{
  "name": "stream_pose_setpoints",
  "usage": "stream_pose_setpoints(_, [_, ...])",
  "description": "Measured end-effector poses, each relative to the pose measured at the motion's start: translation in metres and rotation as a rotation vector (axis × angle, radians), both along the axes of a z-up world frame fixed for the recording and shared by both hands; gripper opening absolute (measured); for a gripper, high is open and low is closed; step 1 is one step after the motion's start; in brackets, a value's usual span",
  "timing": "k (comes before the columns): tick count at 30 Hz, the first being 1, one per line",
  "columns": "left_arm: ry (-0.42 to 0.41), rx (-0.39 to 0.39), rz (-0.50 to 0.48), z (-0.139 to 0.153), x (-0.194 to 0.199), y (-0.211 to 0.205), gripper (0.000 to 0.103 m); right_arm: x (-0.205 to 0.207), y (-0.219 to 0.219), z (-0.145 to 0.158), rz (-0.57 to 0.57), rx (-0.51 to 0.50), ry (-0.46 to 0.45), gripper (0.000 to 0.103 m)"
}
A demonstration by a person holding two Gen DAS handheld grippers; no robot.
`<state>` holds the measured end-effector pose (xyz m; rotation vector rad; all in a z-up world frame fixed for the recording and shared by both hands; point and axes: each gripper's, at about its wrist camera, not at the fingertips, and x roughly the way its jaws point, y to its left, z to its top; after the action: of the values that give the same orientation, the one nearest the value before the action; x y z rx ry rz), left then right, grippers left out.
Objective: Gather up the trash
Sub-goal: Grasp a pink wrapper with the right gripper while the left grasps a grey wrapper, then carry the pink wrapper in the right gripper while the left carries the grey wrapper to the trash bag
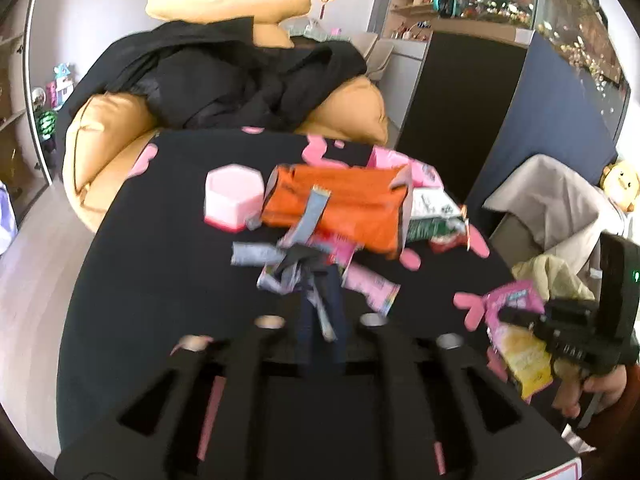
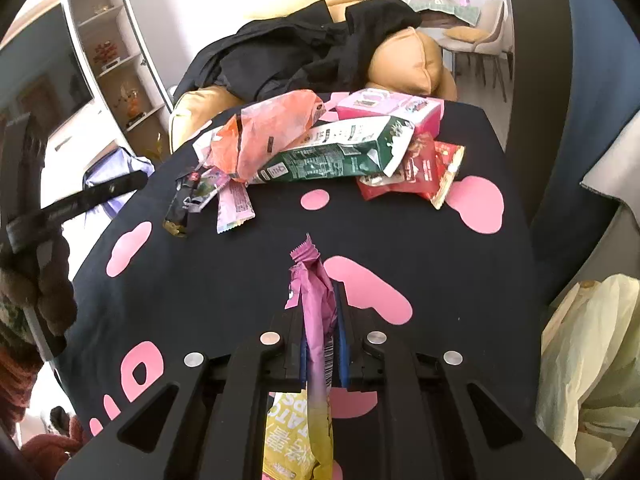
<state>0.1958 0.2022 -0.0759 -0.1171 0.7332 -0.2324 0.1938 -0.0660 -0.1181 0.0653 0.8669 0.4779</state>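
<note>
A black table [image 2: 240,272] with pink shapes holds a heap of trash: an orange bag [image 1: 340,208], a green-and-white carton [image 2: 332,152], a red packet [image 2: 420,172], a black wrapper [image 2: 184,204] and a purple wrapper [image 2: 234,204]. My left gripper [image 1: 318,280] is blurred; its jaws stand narrow, shut on a crumpled grey wrapper [image 1: 280,272] just in front of the heap. My right gripper [image 2: 322,292] is shut on a pink-and-yellow chip packet [image 2: 316,320] that hangs through the jaws above the table's near part. The same packet [image 1: 520,356] shows at the right of the left wrist view.
A pink hexagonal box [image 1: 234,196] and a pink carton [image 2: 392,110] stand by the heap. A pale yellow plastic bag [image 2: 592,360] hangs off the table's right side. Behind the table, an orange sofa [image 1: 100,152] carries a black coat [image 1: 224,80].
</note>
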Motion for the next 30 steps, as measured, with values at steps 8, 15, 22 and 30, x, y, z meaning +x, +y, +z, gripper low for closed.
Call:
stream_pose_setpoints(8, [0.074, -0.118, 0.098, -0.020, 0.009, 0.025, 0.054, 0.002, 0.000, -0.006, -0.006, -0.002, 0.008, 0.012])
stream_pose_setpoints(15, [0.127, -0.240, 0.213, -0.033, 0.044, 0.011, 0.057, 0.003, 0.002, -0.013, -0.010, -0.005, 0.012, 0.012])
stream_pose_setpoints(22, [0.133, -0.172, 0.255, -0.043, 0.050, 0.002, 0.037, -0.001, -0.008, -0.006, -0.016, -0.017, -0.023, 0.012])
stream_pose_setpoints(30, [0.000, -0.166, 0.221, -0.002, -0.003, 0.011, 0.036, -0.006, -0.018, 0.011, -0.011, 0.013, -0.060, 0.012])
